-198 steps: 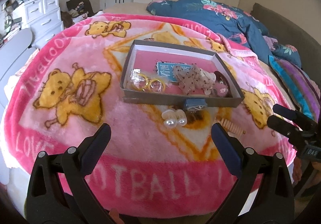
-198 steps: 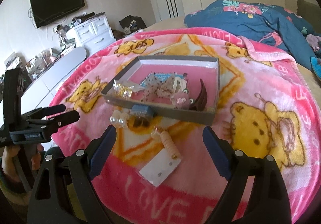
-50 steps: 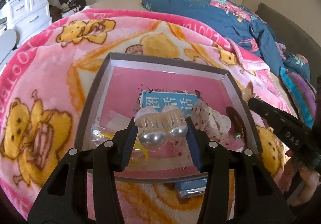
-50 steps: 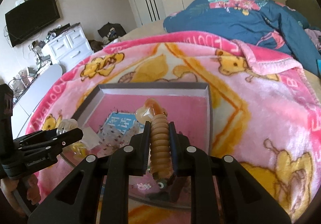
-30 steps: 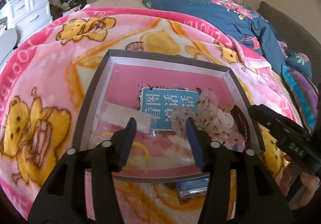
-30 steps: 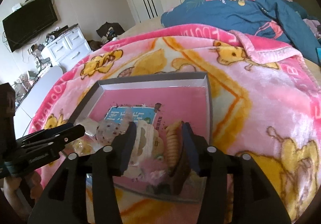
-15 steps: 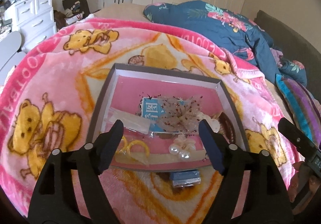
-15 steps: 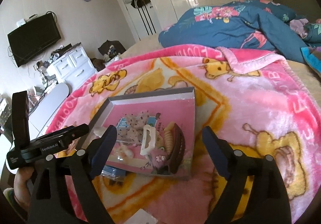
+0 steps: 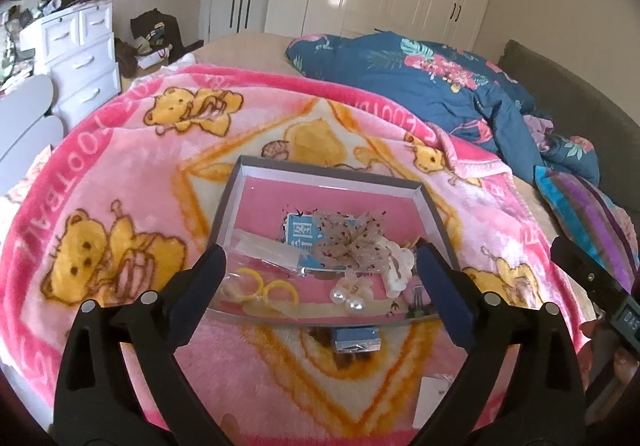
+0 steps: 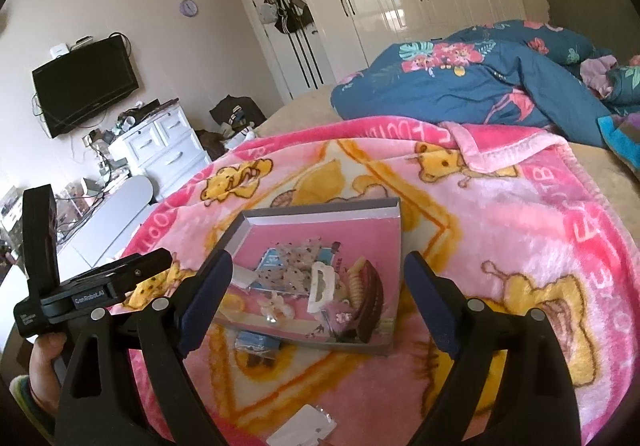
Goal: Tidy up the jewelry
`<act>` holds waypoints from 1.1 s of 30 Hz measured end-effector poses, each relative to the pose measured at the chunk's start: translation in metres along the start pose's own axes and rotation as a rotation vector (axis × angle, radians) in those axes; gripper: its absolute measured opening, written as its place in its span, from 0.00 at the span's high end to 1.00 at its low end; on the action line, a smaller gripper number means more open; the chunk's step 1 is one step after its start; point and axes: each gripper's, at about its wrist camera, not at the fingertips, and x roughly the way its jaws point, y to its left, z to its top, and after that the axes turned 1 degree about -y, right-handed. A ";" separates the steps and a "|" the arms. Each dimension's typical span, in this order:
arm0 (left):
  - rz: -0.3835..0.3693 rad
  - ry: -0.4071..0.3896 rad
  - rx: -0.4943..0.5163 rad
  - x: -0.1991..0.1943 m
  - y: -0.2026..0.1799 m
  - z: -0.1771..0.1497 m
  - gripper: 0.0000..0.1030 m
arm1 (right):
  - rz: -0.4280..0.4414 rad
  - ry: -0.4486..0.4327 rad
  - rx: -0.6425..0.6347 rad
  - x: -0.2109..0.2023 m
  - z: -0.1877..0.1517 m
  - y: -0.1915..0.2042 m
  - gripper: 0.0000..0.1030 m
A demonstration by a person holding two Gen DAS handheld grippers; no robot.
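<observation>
Now | left tongs (image 9: pixel 320 278) and right tongs (image 10: pixel 318 286) are both hovering wide open, empty | blue packet (image 9: pixel 356 340) is lying on blanket (image 9: pixel 120 150) just outside tray (image 9: pixel 332 172), nearer left tongs, long axis crosswise

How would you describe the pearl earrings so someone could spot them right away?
Start at the pink teddy-bear blanket on the bed, then find the shallow grey box in its middle. The pearl earrings lie near the box's front edge, right of two yellow rings: the only shiny white round beads there.
</observation>
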 end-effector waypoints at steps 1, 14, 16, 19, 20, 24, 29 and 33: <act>0.001 -0.007 0.001 -0.005 0.000 0.000 0.13 | 0.002 -0.003 -0.004 -0.003 0.000 0.002 0.16; 0.018 -0.032 0.011 -0.033 0.009 -0.014 0.12 | 0.006 0.007 -0.053 -0.022 -0.013 0.021 0.16; 0.023 -0.022 0.011 -0.033 0.011 -0.017 0.12 | 0.007 0.013 -0.059 -0.023 -0.016 0.022 0.16; 0.027 -0.011 0.007 -0.032 0.014 -0.025 0.12 | 0.011 0.020 -0.067 -0.025 -0.020 0.025 0.16; 0.030 -0.006 0.006 -0.031 0.015 -0.027 0.12 | 0.015 0.022 -0.071 -0.025 -0.021 0.025 0.15; 0.036 0.013 0.006 -0.029 0.019 -0.037 0.12 | 0.023 0.042 -0.090 -0.024 -0.030 0.028 0.15; 0.041 0.036 0.008 -0.024 0.020 -0.047 0.12 | 0.031 0.076 -0.104 -0.022 -0.042 0.028 0.15; 0.051 0.057 0.015 -0.017 0.020 -0.057 0.12 | 0.031 0.128 -0.110 -0.016 -0.058 0.028 0.15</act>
